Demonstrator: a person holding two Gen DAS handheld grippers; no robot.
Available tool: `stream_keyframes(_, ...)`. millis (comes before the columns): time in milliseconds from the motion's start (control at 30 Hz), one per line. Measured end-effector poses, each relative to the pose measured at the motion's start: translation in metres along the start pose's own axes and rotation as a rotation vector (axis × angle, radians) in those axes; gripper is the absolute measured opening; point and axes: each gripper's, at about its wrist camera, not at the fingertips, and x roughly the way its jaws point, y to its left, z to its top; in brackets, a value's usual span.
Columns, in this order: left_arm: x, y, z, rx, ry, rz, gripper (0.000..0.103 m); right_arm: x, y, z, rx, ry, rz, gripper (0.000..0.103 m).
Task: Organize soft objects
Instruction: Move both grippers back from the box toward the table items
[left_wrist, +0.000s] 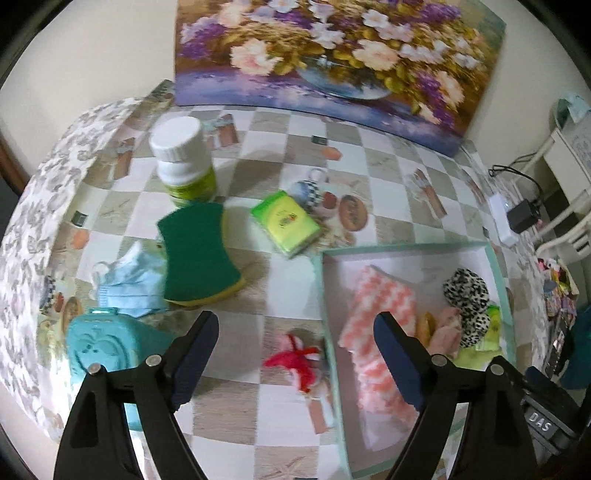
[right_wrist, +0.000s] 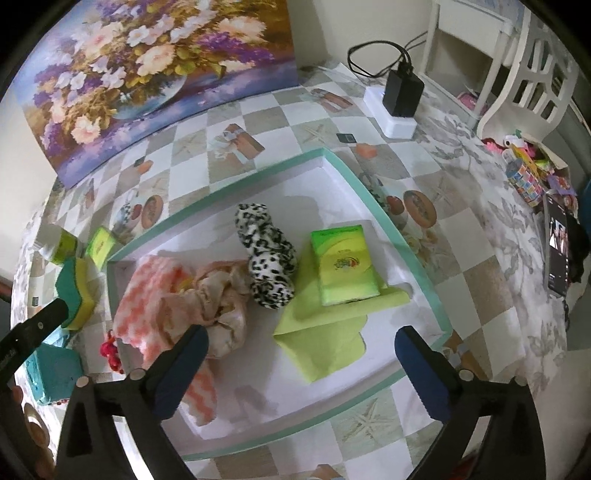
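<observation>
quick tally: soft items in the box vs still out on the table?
In the box: 5 (pink-white cloth, beige cloth, leopard scrunchie, tissue pack, green cloth)
On the table: 4 (sponge, face mask, second tissue pack, red scrunchie)
Total: 9

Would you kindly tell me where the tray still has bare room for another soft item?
The tray floor is bare along its near edge, in front of the green cloth, and at the far corner behind the leopard-print plush. The pink checkered cloth end is crowded.
</observation>
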Motion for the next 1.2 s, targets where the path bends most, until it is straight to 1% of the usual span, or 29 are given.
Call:
stream_keyframes(67,-0.002,0.006,0.001,-0.002,-0.009,0.017,0.091,-0.002,0.003,0.001,-0.008,-0.009,0.007,0.103)
stream_keyframes(100,-0.003,0.008,0.001,-0.005,-0.012,0.018,0.095,-0.003,0.004,0.001,-0.010,-0.012,0.008,0.103)
stream_keyframes(133,-0.005,0.013,0.001,-0.011,-0.016,0.017,0.096,-0.004,0.005,0.002,-0.012,-0.013,0.009,0.103)
stream_keyframes(333,-0.020,0.037,0.004,-0.058,-0.054,0.021,0.096,-0.015,0.014,0.004,-0.034,-0.040,0.029,0.103)
stream_keyframes(500,-0.037,0.064,0.007,-0.105,-0.092,0.027,0.096,-0.023,0.027,0.007,-0.050,-0.054,0.062,0.103)
stream_keyframes(600,-0.047,0.086,0.007,-0.141,-0.116,0.049,0.096,-0.028,0.034,0.009,-0.052,-0.067,0.082,0.103)
stream_keyframes(733,-0.059,0.122,0.006,-0.215,-0.137,0.105,0.096,-0.035,0.048,0.010,-0.065,-0.094,0.115,0.103)
stream_keyframes(900,-0.064,0.161,0.001,-0.301,-0.141,0.151,0.096,-0.038,0.071,0.009,-0.108,-0.108,0.159,0.103)
stream_keyframes(1200,-0.063,0.201,-0.009,-0.386,-0.119,0.166,0.096,-0.031,0.124,0.000,-0.198,-0.080,0.272,0.103)
